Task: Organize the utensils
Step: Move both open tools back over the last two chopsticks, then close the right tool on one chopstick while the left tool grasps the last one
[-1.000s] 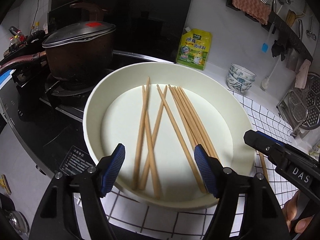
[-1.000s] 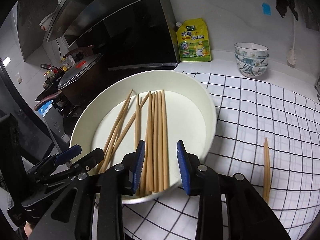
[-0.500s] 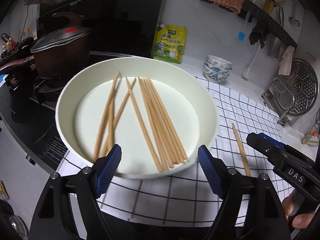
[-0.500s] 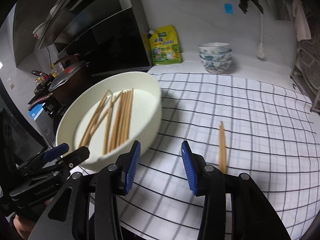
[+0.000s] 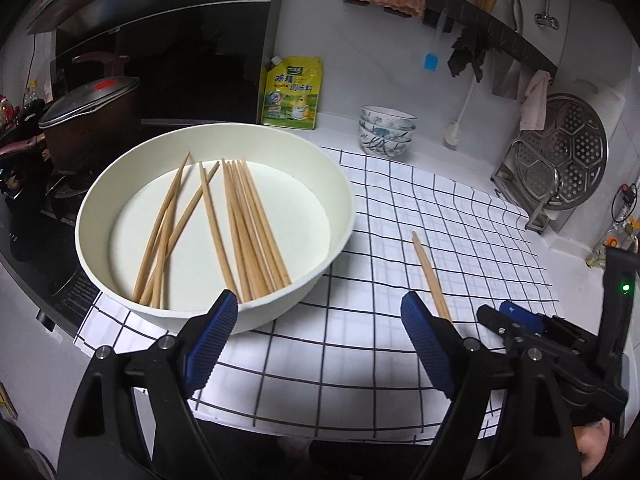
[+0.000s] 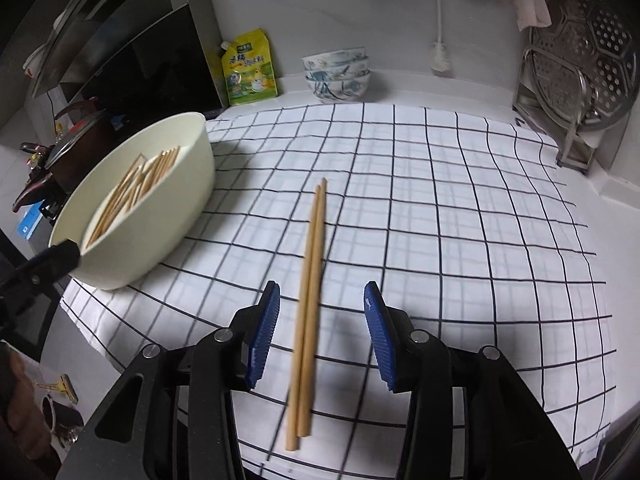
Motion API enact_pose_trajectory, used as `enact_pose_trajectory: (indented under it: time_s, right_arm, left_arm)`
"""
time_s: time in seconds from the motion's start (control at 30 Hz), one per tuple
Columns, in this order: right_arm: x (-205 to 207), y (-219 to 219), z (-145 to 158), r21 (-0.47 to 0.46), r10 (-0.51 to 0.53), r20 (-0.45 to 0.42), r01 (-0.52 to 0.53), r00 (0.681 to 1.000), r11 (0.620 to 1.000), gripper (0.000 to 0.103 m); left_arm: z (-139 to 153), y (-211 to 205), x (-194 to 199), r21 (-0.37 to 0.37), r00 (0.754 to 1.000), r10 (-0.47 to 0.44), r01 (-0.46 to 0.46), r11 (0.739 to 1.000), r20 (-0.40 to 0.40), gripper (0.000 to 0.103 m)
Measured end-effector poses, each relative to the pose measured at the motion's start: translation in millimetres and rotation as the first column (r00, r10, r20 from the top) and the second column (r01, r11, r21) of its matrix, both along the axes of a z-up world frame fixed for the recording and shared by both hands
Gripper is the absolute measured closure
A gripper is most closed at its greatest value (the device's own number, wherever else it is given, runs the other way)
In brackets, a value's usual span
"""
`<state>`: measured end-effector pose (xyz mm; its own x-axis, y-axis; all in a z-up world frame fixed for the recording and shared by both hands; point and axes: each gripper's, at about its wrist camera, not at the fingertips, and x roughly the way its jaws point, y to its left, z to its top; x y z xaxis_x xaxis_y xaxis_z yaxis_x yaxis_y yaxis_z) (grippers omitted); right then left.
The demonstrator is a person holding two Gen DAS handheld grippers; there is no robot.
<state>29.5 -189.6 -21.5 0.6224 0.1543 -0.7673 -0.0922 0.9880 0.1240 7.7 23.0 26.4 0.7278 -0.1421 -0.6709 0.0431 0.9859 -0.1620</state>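
A cream bowl (image 5: pixel 280 308) on the left holds several wooden chopsticks (image 5: pixel 248 236), lying loose and crossed. My left gripper (image 5: pixel 318 304) hovers at the bowl's near right edge over the checked cloth (image 5: pixel 420 200). Its jaws are opening and nothing is between them. A pair of chopsticks (image 6: pixel 314 240) lies side by side on the cloth (image 6: pixel 440 200). My right gripper (image 6: pixel 322 294) is open and straddles the pair's near half, pads apart from the wood. In the left wrist view that pair (image 5: pixel 430 272) lies just beyond the right gripper (image 5: pixel 516 316). The bowl (image 6: pixel 160 220) sits left of the pair.
A stack of patterned bowls (image 5: pixel 386 130) and a yellow pouch (image 5: pixel 292 92) stand by the back wall. A lidded pot (image 5: pixel 88 120) sits on the stove at left. A metal steamer rack (image 5: pixel 560 152) leans at right. Utensils hang from a wall rail.
Both grippers have moved right, away from over the bowl to above the checked cloth. The right gripper now straddles the chopstick pair. Both sets of jaws stand wider.
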Motion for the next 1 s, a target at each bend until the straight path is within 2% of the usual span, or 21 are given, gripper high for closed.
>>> enact_pose_trajectory:
  time_s: [0.3,0.57,0.6,0.67,0.73,0.8,1.0]
  right_arm:
    - [3,5,-26,-0.077,0.037,-0.035,-0.040,0.999,0.996,0.061]
    - [6,9,-39,-0.125,0.053,-0.052,-0.060,0.997,0.990,0.062]
    - [5,10,-40,-0.127,0.057,-0.049,-0.063,0.997,0.990,0.064]
    - [6,12,-43,-0.127,0.075,-0.062,-0.082,0.995,0.989,0.075]
    - [7,15,-45,-0.155,0.085,-0.057,-0.093,0.995,0.984,0.090]
    - [10,16,-46,-0.160,0.105,-0.060,-0.113,0.993,0.981,0.096]
    - [13,-18,-45,-0.095,0.046,-0.066,-0.052,0.997,0.994,0.096]
  left_arm:
    - [-12,-31,-8,0.021,0.998,-0.064,0.064,0.998,-0.030,0.020]
    - [-24,-36,-5,0.029,0.996,-0.060,0.062,0.998,-0.062,0.019]
    - [-25,-36,-4,0.029,0.996,-0.058,0.060,0.998,-0.065,0.019]
    - [-28,-36,-3,0.028,0.996,-0.055,0.058,0.998,-0.074,0.018]
    - [-30,-38,-2,0.027,0.995,-0.058,0.060,0.998,-0.081,0.016]
    - [-31,-43,-1,0.027,0.994,-0.063,0.065,0.997,-0.087,0.014]
    - [-45,-71,11,0.038,0.990,-0.093,0.098,0.994,-0.108,0.013]
